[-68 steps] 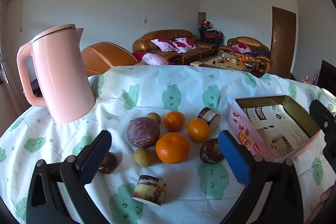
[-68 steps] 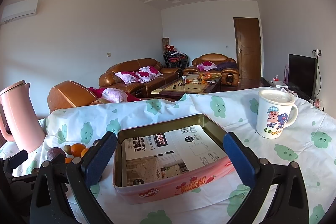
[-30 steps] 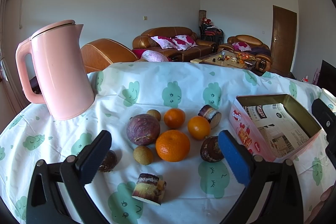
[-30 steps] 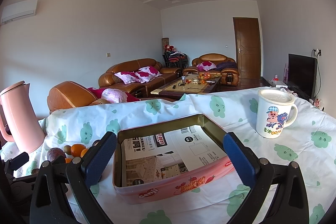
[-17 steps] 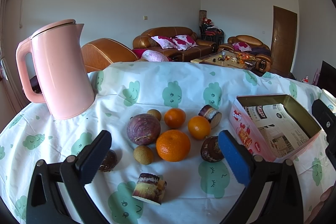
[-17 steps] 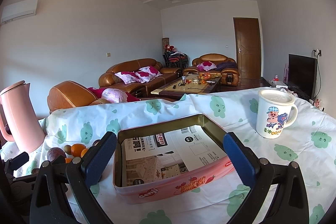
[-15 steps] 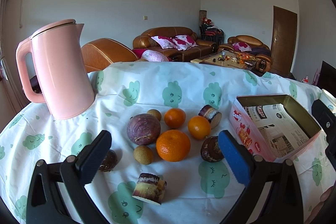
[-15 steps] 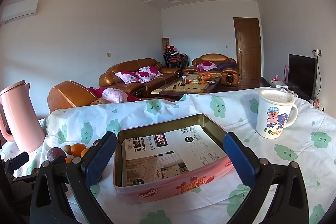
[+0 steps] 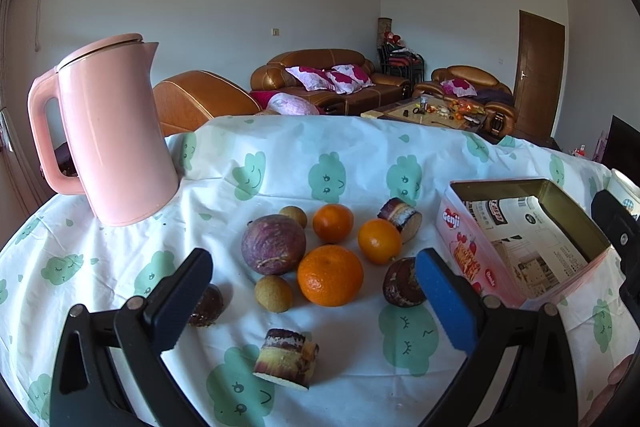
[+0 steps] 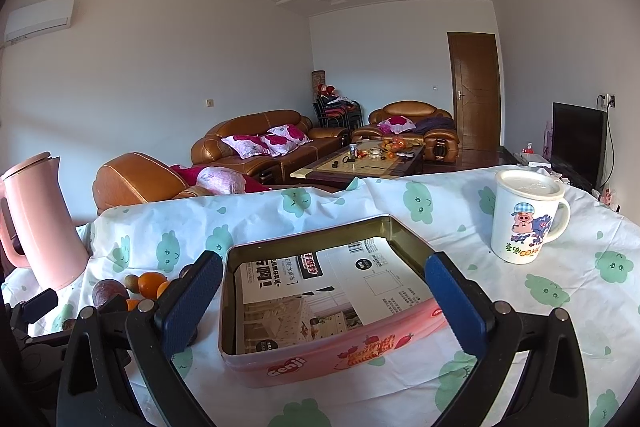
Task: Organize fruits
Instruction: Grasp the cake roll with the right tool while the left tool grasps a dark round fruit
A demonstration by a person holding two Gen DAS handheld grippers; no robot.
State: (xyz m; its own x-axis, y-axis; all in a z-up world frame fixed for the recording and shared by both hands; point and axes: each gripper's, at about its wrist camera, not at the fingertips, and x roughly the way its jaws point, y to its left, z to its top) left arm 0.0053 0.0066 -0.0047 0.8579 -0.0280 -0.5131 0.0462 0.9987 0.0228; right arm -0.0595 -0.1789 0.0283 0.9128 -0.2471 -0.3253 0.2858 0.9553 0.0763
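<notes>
Fruits lie in a cluster on the clouded tablecloth in the left wrist view: a large orange, two smaller oranges, a purple passion fruit, two small brown longans, dark fruits and cake slices. My left gripper is open and empty just short of the cluster. The pink Genji tin, open and lined with paper, sits right of the fruit. My right gripper is open and empty, its fingers either side of the tin's near wall.
A pink kettle stands at the back left of the table. A white pig mug stands right of the tin. The table's far edge drops to a living room with sofas.
The left gripper has dropped and eased back slightly over the two seconds. The right gripper has not moved.
</notes>
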